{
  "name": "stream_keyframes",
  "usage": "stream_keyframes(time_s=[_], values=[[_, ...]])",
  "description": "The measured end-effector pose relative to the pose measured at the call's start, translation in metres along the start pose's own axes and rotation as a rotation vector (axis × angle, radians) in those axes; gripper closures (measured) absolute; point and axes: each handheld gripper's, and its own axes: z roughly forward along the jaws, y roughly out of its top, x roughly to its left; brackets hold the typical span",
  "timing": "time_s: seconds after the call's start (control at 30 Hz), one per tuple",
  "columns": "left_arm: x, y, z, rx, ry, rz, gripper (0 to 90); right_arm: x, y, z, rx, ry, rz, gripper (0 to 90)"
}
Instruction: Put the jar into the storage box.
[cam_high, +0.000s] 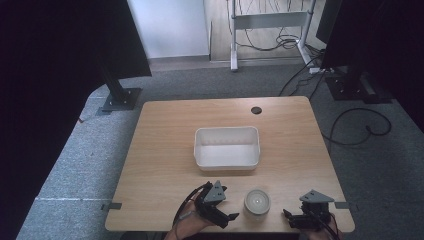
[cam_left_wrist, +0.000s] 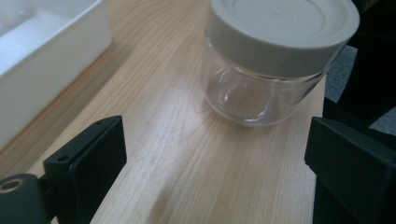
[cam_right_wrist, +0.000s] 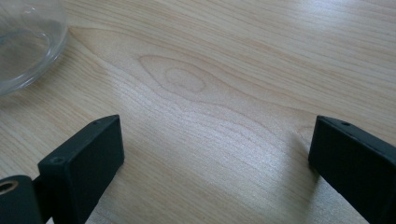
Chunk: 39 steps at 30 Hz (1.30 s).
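While the jar (cam_high: 257, 202) is seen from the high view as a pale round lid between both grippers near the table (cam_high: 165, 130) front edge, its clear glass body is resolved in the left gripper view. It stands upright, lid up. No writing can be read. Left gripper (cam_high: 231, 218) and right gripper (cam_high: 287, 215) are spread wide, nothing held. A white bin (cam_high: 227, 147) is sited behind.

The jar (cam_right_wrist: 23, 42) is cut off, its contents perhaps none.

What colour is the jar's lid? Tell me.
The lid is a pale grey-white on a clear jar; the left gripper view shows it best.
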Motion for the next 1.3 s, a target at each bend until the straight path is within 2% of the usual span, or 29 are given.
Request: stream_keyframes(time_s=[0.27, 0.43, 0.83, 1.1, 1.3], values=[[-0.005, 0.004, 0.012, 0.003, -0.029, 0.016, 5.2, 0.0, 0.0, 0.0, 0.0, 0.001, 0.0, 3.1], [-0.006, 0.008, 0.02, -0.004, -0.054, 0.012, 5.1, 0.0, 0.0, 0.0, 0.0, 0.001, -0.001, 3.1], [-0.012, 0.018, 0.039, -0.006, -0.077, 0.031, 4.3, 0.0, 0.0, 0.0, 0.0, 0.002, -0.001, 3.1], [-0.017, 0.025, 0.049, 0.012, -0.071, 0.065, 4.5, 0.0, 0.0, 0.0, 0.0, 0.002, -0.001, 3.1], [-0.02, 0.027, 0.059, 0.023, -0.068, 0.069, 5.1, 0.0, 0.0, 0.0, 0.0, 0.003, -0.002, 3.1]])
